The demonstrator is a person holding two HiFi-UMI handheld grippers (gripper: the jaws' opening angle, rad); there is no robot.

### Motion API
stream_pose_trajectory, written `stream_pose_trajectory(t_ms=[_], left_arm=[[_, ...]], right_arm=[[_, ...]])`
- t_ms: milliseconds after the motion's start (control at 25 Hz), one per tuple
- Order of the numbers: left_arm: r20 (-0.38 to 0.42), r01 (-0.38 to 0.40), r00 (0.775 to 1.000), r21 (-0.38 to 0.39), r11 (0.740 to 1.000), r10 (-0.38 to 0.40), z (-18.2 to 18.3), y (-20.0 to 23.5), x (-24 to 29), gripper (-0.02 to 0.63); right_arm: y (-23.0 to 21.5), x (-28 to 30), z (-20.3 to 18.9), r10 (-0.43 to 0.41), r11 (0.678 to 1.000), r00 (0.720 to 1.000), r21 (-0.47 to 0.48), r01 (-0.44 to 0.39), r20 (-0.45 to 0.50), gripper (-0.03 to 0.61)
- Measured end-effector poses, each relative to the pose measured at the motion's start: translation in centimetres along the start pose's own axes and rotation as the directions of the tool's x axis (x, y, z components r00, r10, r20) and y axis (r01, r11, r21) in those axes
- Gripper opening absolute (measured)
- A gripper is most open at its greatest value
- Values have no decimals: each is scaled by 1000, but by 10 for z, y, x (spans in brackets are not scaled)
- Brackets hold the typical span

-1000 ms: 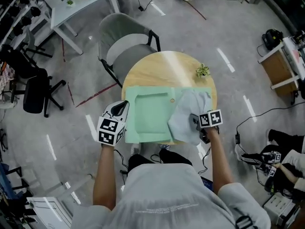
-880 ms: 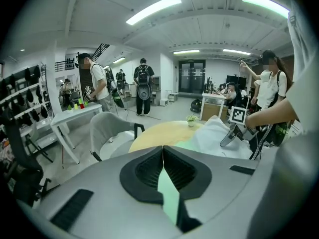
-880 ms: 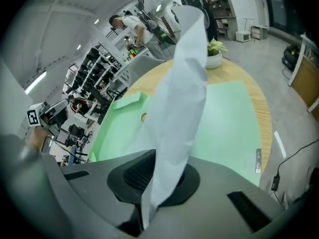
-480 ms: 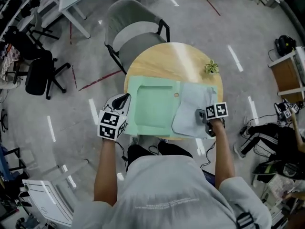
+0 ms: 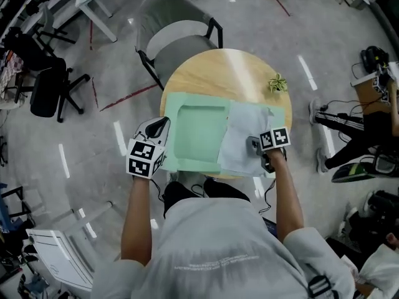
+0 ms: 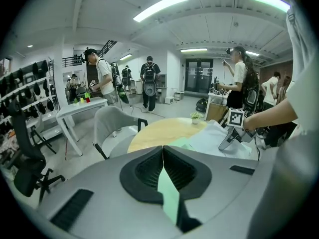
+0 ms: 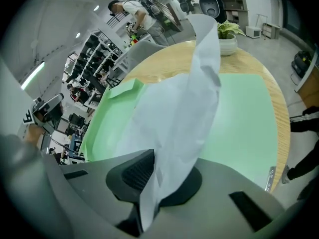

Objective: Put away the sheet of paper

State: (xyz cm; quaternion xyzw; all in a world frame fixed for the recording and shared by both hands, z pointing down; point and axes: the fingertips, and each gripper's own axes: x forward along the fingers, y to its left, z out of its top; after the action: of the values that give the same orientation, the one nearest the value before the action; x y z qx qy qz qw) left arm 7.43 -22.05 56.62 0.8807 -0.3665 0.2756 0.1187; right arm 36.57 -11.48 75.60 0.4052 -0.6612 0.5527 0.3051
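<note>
Round table [image 5: 218,67], left gripper [image 5: 163,126] pinching green folder [image 5: 196,132] — paper [image 5: 244,136] on it

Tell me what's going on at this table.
A person at the round wooden table works a gripper in each hand. The left gripper is clamped on the near left edge of an open green folder lying on the table. The right gripper pinches a white sheet of paper that curls up over the folder's right half. Its jaws have just been easing open a little, with the sheet between them. The paper is not yet lying flat in the folder.
</note>
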Motion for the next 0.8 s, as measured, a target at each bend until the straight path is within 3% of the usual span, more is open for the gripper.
stream_pose_trajectory(t_ms=[800], left_arm=[[-2, -69, 998, -59, 996, 69, -23, 24, -19, 20]], right_arm=[[58, 43, 20, 106, 994, 994, -13, -106, -11, 52]])
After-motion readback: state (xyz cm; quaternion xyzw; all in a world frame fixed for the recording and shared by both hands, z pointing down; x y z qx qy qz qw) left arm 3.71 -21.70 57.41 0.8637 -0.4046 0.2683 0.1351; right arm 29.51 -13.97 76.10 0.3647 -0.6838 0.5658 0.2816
